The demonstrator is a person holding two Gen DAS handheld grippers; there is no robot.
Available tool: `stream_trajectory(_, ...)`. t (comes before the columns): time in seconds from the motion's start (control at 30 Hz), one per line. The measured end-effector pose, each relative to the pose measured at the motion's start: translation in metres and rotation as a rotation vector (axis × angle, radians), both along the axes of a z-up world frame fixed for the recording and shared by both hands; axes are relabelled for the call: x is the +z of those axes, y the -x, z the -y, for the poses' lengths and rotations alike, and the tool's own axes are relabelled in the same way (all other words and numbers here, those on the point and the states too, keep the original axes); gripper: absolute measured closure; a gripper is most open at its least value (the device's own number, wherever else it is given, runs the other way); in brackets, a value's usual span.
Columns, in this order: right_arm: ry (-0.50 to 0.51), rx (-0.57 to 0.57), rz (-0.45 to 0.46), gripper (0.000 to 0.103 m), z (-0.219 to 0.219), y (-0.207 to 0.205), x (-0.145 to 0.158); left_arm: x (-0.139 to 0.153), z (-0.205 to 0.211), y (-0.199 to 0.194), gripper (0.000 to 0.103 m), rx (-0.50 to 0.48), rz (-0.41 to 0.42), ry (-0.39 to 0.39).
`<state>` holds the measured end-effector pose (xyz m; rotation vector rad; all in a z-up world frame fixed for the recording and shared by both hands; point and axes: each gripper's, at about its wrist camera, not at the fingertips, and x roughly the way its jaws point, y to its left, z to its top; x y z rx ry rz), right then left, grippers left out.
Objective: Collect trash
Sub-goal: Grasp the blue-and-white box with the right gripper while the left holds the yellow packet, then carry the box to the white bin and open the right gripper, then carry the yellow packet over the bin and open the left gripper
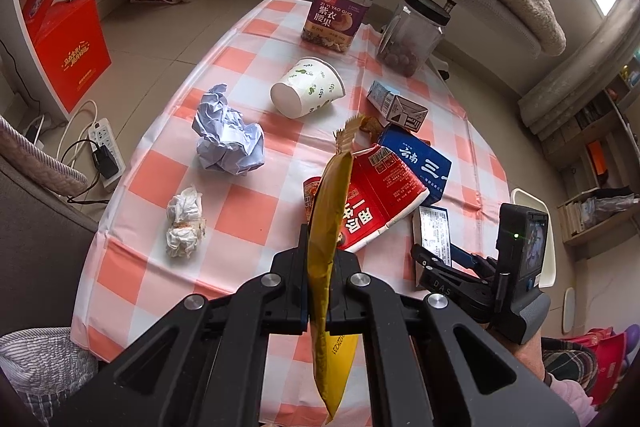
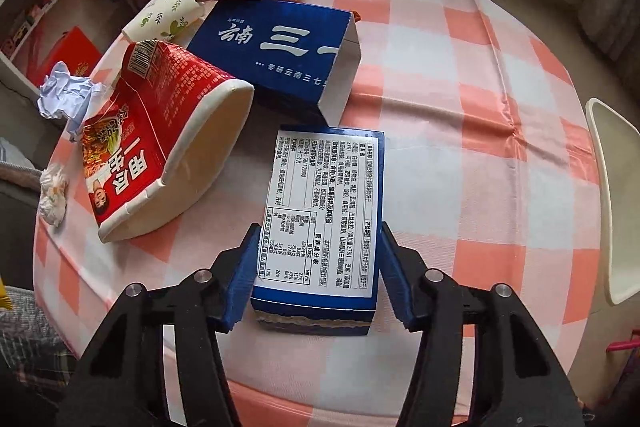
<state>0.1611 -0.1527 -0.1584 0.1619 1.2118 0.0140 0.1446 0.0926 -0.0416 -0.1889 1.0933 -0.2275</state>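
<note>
My left gripper (image 1: 322, 247) is shut on a flat yellow wrapper (image 1: 330, 203) that stands up between its fingers above the checked tablecloth (image 1: 248, 211). In the right wrist view, a blue box with a white printed label (image 2: 324, 187) lies on the cloth near the front edge. My right gripper (image 2: 318, 231) straddles it, a blue pad pressed against each long side. A crushed red noodle cup (image 2: 160, 147) lies just left of the box, and an open blue carton sleeve (image 2: 276, 55) lies behind it.
Crumpled white paper (image 1: 228, 143), a tissue wad (image 1: 184, 223), a tipped paper cup (image 1: 308, 91) and a small drink carton (image 1: 396, 107) lie on the table. Two black-lidded jars (image 1: 340, 7) stand at the far end. A lined bin (image 1: 40, 359) sits lower left, a white chair (image 2: 612, 195) on the right.
</note>
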Motion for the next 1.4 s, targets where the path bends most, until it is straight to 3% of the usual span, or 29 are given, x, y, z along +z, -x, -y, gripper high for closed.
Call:
stream_trajectory(0.33, -0.021, 0.037, 0.144, 0.050, 0.008, 0.014, 0.048, 0.011, 0.017, -0.003, 0.099, -0.007, 0.043, 0.020)
stream_trajectory(0.63, 0.023, -0.008, 0.299, 0.050, 0.064, 0.029, 0.101, 0.016, 0.062, -0.013, 0.099, -0.048, 0.093, 0.041)
stream_trajectory(0.97, 0.116, -0.213, 0.429, 0.049, 0.167, 0.052, 0.145, 0.011, 0.119, -0.023, 0.099, -0.129, 0.085, 0.092)
stream_trajectory(1.13, 0.192, -0.325, 0.441, 0.048, 0.218, 0.065, 0.153, 0.005, 0.150, -0.026, 0.099, -0.171, 0.063, 0.118)
stream_trajectory(1.23, 0.217, -0.401, 0.431, 0.041, 0.248, 0.076, 0.151, 0.009, 0.175, -0.024, 0.099, -0.217, 0.078, 0.123)
stream_trajectory(1.3, 0.222, -0.456, 0.442, 0.019, 0.266, 0.087, 0.154, 0.014, 0.193, -0.021, 0.099, -0.248, 0.104, 0.122)
stream_trajectory(1.4, 0.219, -0.528, 0.475, 0.013, 0.289, 0.104, 0.161, 0.020, 0.222, -0.017, 0.099, -0.289, 0.128, 0.123)
